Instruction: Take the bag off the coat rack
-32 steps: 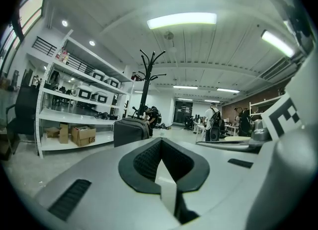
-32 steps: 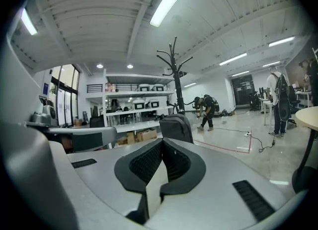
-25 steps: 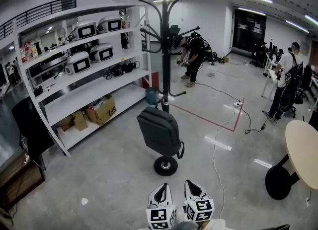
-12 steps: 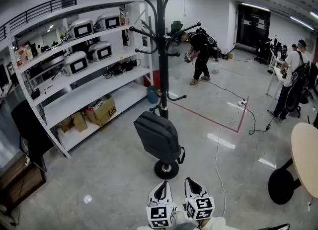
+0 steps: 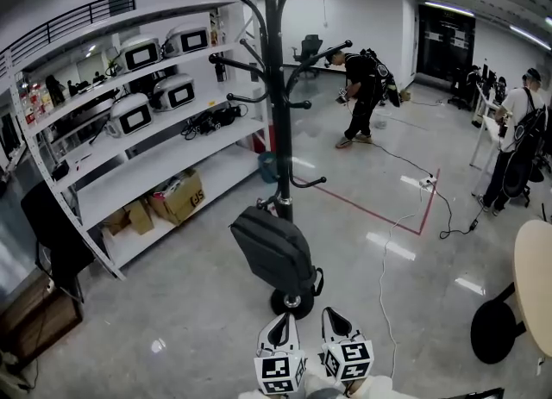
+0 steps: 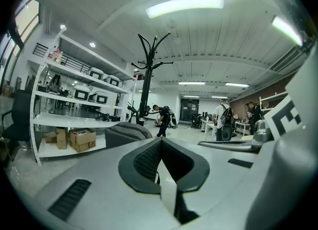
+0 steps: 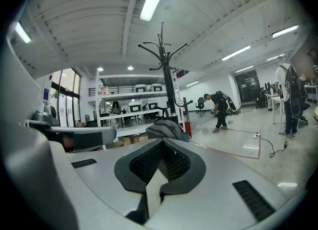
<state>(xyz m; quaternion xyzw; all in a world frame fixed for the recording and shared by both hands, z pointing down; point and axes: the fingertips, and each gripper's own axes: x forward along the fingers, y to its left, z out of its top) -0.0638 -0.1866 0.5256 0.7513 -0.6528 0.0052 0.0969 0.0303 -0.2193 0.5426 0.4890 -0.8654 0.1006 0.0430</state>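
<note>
Two units in play: left hand-held gripper point(image 5: 279, 330) and right hand-held gripper point(image 5: 335, 321), both with jaws together, nothing between them. One bag point(image 5: 272, 249) hangs low on the one coat rack point(image 5: 275, 87), just above its base, ahead of both and untouched. Behind: one shelf point(image 5: 172, 160) with four white boxes point(image 5: 131, 113), two people point(image 5: 362, 87).

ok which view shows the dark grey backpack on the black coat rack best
The head view: the dark grey backpack shows whole, hanging low on the black coat rack. Both gripper views catch only its top, behind their own bodies.
</note>
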